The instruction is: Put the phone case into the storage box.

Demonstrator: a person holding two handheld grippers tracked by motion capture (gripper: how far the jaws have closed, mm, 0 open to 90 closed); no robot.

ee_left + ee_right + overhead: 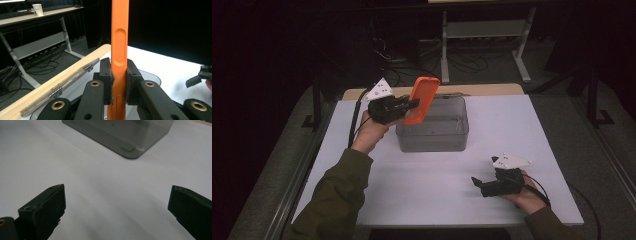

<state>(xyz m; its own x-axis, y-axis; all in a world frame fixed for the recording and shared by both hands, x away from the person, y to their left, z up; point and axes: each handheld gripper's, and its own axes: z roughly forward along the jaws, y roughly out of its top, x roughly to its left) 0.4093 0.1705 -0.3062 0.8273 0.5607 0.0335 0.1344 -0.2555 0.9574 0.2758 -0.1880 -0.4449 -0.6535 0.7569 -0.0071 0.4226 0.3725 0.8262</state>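
Overhead, we saw our left claw (pixel 411 104) clamped on the orange case (pixel 421 99), which stood tilted just beyond it, over the near-left rim of the clear bin (pixel 432 141); our right claw (pixel 477 182) rested on the table (pixel 422 185), well apart. Along the left claw (pixel 119 82), both pads squeezed the case (pixel 120 45) edge-on. Along the right claw (pixel 116 202), the jaws stood wide apart, bin (pixel 120 135) ahead.

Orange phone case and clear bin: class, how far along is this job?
Done: the left gripper has clamped the orange phone case and holds it at the clear bin's left rim. Left, probably: lowering and releasing it inside. The right gripper rests open on the table.
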